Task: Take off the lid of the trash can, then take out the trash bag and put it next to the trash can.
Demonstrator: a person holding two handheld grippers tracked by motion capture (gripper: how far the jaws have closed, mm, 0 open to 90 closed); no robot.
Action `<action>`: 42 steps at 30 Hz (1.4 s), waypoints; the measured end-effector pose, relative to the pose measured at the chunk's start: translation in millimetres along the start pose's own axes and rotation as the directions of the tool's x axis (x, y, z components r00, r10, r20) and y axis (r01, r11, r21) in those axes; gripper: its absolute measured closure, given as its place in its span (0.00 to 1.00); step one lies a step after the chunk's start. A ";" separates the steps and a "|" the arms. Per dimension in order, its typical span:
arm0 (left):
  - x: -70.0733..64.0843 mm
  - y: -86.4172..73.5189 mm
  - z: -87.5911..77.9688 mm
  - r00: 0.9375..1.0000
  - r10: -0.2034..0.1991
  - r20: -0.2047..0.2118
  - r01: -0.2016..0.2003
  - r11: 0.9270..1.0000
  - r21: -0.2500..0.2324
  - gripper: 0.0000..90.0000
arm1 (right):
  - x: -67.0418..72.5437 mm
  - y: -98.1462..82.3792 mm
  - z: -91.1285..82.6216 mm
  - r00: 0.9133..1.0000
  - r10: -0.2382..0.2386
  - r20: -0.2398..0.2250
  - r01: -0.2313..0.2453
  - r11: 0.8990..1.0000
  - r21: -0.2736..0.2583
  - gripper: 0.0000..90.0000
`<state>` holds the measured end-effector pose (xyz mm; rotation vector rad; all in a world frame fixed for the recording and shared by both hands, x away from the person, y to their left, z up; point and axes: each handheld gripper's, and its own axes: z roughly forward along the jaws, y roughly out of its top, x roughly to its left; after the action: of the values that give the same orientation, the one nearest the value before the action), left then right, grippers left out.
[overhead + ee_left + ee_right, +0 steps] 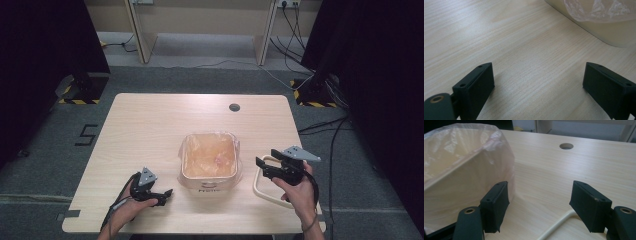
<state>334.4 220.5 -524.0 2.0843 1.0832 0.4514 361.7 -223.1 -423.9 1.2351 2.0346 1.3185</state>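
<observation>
A cream square bin (209, 179) lined with a clear plastic bag (210, 152) stands at the middle of the wooden table (150, 125). My left gripper (167, 195) rests low on the table just left of the bin, open, with only bare wood between its jaws (539, 85); the bin's wall (614, 32) and the bag's edge (599, 10) lie ahead on its right. My right gripper (266, 157) hovers right of the bin, open and holding nothing (540, 200). Under it lies a cream frame (257, 185), whose bar (556, 226) passes below the jaws. The bagged bin (461, 170) stands close to its left jaw.
A round cable hole (234, 107) sits at the table's far side, also ahead of the right gripper (566, 145). Another desk's legs (140, 35) and floor cables (300, 65) lie beyond the table. Dark curtains flank both sides.
</observation>
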 end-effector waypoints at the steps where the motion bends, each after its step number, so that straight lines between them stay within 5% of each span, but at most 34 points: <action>1: 0.0 0.0 0.1 1.000 -0.001 0.000 0.001 1.000 -0.001 0.10 | 2.1 1.3 -0.4 1.000 -0.004 -0.006 0.004 1.000 -0.003 0.34; 20: -0.1 0.1 0.0 1.000 0.000 -0.001 0.000 1.000 0.001 0.10 | 22.8 17.6 9.0 0.998 -0.038 -0.043 0.036 0.998 -0.044 0.34; 38: -0.8 0.7 0.4 1.000 -0.009 -0.017 0.009 1.000 -0.003 0.12 | 35.8 42.0 40.4 0.996 -0.063 -0.065 0.061 0.997 -0.038 0.36; 42: -2.9 0.3 -1.0 1.000 0.018 0.003 -0.018 1.000 -0.018 0.17 | 39.6 48.0 50.1 0.994 -0.083 -0.078 0.081 0.996 -0.034 0.40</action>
<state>332.3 218.5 -523.0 2.0799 1.0555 0.4643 399.3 -156.6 -400.4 1.0903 2.0881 1.3743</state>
